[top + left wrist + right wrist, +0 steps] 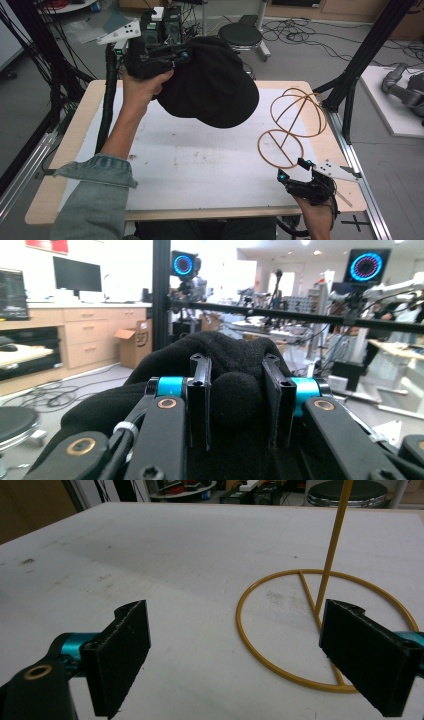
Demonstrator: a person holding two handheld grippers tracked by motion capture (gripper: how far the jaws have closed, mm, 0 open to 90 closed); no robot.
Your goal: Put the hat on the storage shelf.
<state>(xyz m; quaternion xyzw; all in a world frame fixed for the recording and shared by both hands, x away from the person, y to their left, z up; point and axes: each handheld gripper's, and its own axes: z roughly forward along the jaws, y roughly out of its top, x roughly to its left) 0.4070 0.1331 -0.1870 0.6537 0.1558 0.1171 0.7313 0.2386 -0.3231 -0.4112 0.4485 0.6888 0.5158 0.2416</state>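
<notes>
Gripping a fold of a black cap (210, 82), the left gripper (172, 54) is lifted high over the far left part of the table (45, 200), its 2 jaws pressed in on the soft fabric. From the left gripper view, a bulge of the cap (235, 395) sits squeezed between the 2 black pads (200, 405), with more cloth spilling past them and draping below. The person's left hand (142, 85) wraps the gripper's body, a denim sleeve (95, 200) running back toward the near edge, and a ribbed black cable (107, 100) trails down beside the forearm.

Nearer the person, at the table's right front corner, the right gripper (295, 170) rests low, held by the right hand (315, 212), its jaws spread wide with nothing between them. Just ahead of those jaws stands a yellow wire hat stand (290, 125); its round base ring (325, 630) lies flat on the white table sheet (150, 555), close in front of the right-hand pad (370, 660), and a thin upright rod (335, 540) rises from the ring's centre. In the high view the stand's domed wire top leans toward the table's far right edge, well apart from the hanging cap.

Beyond the table, a round black stool (241, 35) stands on a grey floor strewn with cables.
</notes>
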